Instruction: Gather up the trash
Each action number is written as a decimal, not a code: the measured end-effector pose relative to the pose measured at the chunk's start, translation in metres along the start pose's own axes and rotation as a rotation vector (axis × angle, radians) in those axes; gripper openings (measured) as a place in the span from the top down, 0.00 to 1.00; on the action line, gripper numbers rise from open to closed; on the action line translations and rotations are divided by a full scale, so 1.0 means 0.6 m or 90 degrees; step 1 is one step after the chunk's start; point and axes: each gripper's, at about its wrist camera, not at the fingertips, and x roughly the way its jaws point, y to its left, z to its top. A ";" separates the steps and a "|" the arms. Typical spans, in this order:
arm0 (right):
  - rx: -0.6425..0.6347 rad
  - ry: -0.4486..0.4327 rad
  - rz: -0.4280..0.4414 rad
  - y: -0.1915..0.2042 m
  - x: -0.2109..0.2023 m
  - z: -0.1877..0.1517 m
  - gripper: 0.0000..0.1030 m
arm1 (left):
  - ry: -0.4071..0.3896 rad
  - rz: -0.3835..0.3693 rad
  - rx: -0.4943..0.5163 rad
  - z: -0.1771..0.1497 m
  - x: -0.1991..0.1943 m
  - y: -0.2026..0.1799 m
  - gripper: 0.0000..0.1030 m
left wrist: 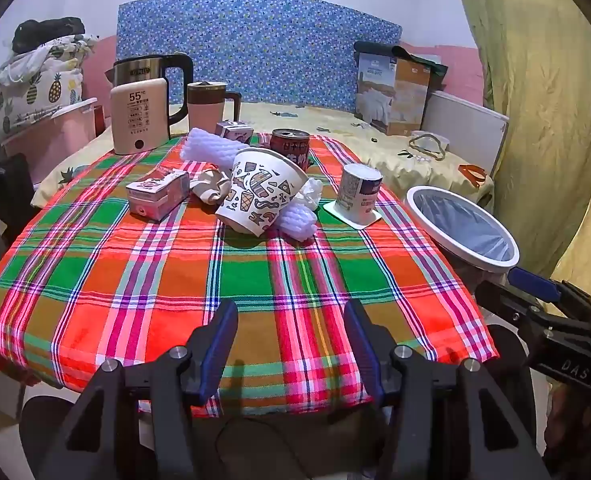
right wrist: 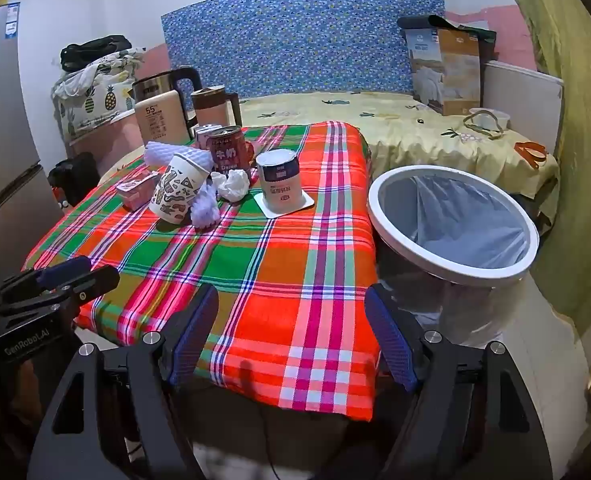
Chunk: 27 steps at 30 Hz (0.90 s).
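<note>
Trash lies mid-table on the plaid cloth (left wrist: 231, 280): a patterned paper cup (left wrist: 261, 192) tipped on its side, white foam netting (left wrist: 215, 148), a pink milk carton (left wrist: 159, 194), crumpled paper (left wrist: 211, 186), a red can (left wrist: 291, 148) and an upturned yogurt cup (left wrist: 359, 194). The cup (right wrist: 181, 188), can (right wrist: 229, 150) and yogurt cup (right wrist: 279, 184) also show in the right wrist view. A white-rimmed bin (right wrist: 453, 226) with a grey liner stands right of the table. My left gripper (left wrist: 291, 344) and right gripper (right wrist: 293, 336) are open and empty at the table's near edge.
A kettle (left wrist: 151, 92), a beige 55° box (left wrist: 139, 120) and a pink mug (left wrist: 209, 106) stand at the table's back left. A bed with a yellow sheet (right wrist: 415, 128) and a cardboard box (right wrist: 445, 72) lies behind. A yellow curtain (left wrist: 543, 100) hangs right.
</note>
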 end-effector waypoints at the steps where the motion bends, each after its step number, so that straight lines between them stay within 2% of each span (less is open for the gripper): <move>1: -0.003 0.002 -0.003 0.000 0.000 0.000 0.26 | -0.001 0.000 0.001 0.000 0.000 0.000 0.47; 27: 0.000 0.001 0.001 -0.001 0.001 0.002 0.26 | 0.001 -0.002 0.002 -0.001 0.006 -0.002 0.47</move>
